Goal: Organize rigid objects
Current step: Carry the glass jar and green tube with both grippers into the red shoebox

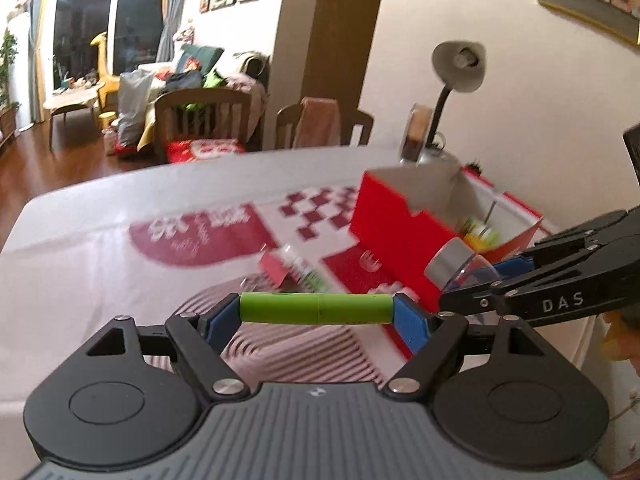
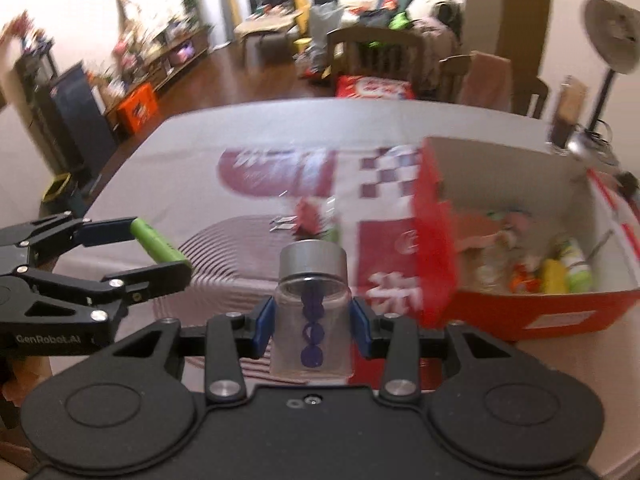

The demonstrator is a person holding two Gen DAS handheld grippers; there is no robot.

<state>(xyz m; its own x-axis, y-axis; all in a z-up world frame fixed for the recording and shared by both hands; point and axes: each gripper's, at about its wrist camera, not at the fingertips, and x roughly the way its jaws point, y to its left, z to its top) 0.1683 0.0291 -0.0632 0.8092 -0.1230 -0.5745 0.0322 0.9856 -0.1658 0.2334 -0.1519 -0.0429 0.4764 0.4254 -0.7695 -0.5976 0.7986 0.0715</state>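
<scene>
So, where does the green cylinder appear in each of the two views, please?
Left wrist view: the green plastic cylinder lies crosswise at lower centre, clamped end to end between the left tool's blue pads.
Right wrist view: it shows at the left edge, held in that same tool.
Shared landmark: the red cardboard box, on the right in both views.

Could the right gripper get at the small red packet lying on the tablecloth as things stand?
Probably not yet. The right gripper is shut on a clear jar with a silver lid, so its jaws are occupied. The red packet lies unobstructed on the tablecloth beyond the jar; the jar would need dropping into the red box first.
</scene>
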